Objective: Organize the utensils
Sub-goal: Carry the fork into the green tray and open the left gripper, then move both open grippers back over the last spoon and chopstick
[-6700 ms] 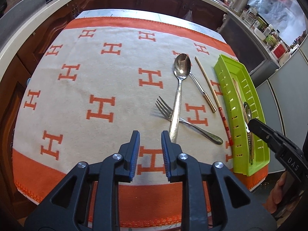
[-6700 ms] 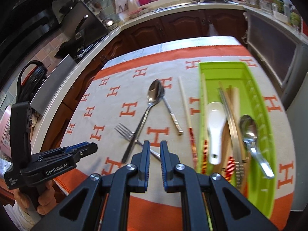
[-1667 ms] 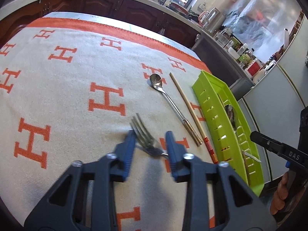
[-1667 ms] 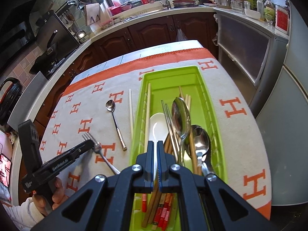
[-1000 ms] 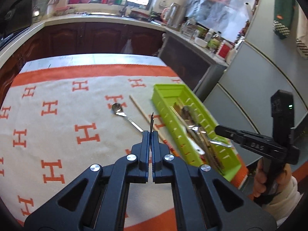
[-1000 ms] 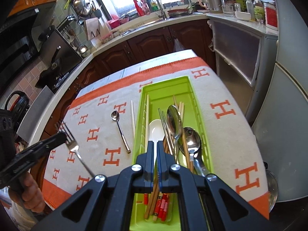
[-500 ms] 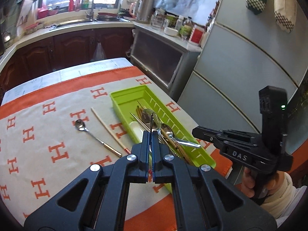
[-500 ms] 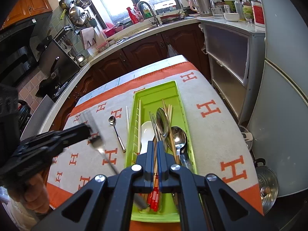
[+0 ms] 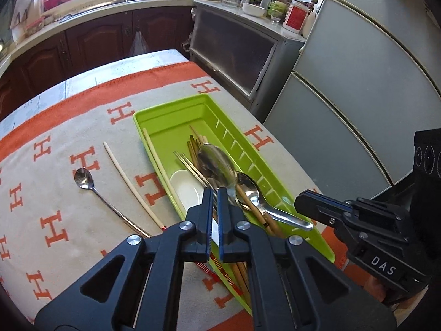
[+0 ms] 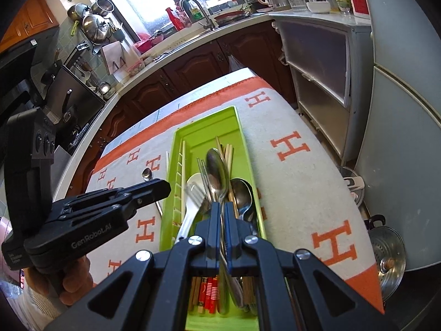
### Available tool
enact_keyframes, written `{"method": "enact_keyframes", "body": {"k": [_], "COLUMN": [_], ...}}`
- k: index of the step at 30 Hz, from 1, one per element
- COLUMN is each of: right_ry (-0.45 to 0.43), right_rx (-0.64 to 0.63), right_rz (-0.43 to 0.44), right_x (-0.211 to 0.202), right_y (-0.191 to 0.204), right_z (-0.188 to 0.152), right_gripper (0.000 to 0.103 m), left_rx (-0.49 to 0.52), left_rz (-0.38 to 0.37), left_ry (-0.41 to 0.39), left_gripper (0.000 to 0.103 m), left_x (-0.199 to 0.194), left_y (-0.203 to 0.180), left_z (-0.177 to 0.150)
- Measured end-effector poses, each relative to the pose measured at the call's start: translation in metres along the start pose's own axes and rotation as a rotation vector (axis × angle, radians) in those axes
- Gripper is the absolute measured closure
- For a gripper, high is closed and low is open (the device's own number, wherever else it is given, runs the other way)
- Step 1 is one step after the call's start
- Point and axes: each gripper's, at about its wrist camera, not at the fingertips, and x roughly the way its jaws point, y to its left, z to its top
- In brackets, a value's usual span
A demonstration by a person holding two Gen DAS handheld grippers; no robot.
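A green tray (image 9: 171,115) (image 10: 206,138) on the orange-and-cream cloth holds spoons, chopsticks and a white spoon (image 9: 186,189). A silver fork (image 10: 197,195) lies in the tray, tines on the white spoon. My left gripper (image 9: 215,193) hovers over the tray's near half, jaws slightly apart and empty; it also shows in the right wrist view (image 10: 165,186). My right gripper (image 10: 222,207) is shut and empty above the tray's near end. A small spoon (image 9: 91,186) and one chopstick (image 9: 129,184) lie on the cloth left of the tray.
The table's right edge runs close beside the tray. A grey cabinet (image 9: 242,52) and fridge (image 9: 358,96) stand to the right. A steel pot (image 10: 387,253) sits on the floor. Kitchen counters (image 10: 193,41) line the back.
My left gripper carried the fork from the cloth to the tray and let it go; its jaws have parted. My right gripper stayed shut over the tray.
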Motion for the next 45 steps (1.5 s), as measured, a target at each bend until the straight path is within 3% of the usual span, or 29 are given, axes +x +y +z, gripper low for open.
{"method": "enact_keyframes", "body": {"k": [2,7,17,30,35,39,45], "right_ry": [0.010,0.023,0.054,0.143,0.223,0.303,0.375], "right_rx": [0.006,0.005,-0.018,-0.166,-0.209,-0.201,-0.240], "right_rz": [0.005,0.022,0.070,0.141,0.071,0.025,-0.077], "right_x": [0.005,0.011,0.020,0.046,0.074,0.106,0.147], "right_y": [0.000,-0.001,0.015,0.087,0.111,0.125,0.143], "right_z": [0.000,-0.001,-0.002,0.026,0.040,0.049,0.053], "right_gripper": [0.100,0.100,0.100,0.100,0.099,0.086,0.086], "left_rx": [-0.012,-0.051,-0.095,-0.255,-0.306,-0.351,-0.411], "left_rz": [0.005,0.009,0.095,0.251,0.286,0.291,0.296], "left_ry": [0.008,0.000,-0.012,-0.042,-0.044,-0.049,-0.046], "left_gripper": [0.098,0.068,0.065,0.065,0.065,0.065,0.065], "left_x": [0.001,-0.005,-0.039,-0.079,-0.086,-0.089,-0.085], "left_y": [0.002,0.007,0.031,0.097,0.114,0.128,0.151], "left_z": [-0.001,-0.004,-0.026,-0.039,-0.040,-0.042,-0.047]}}
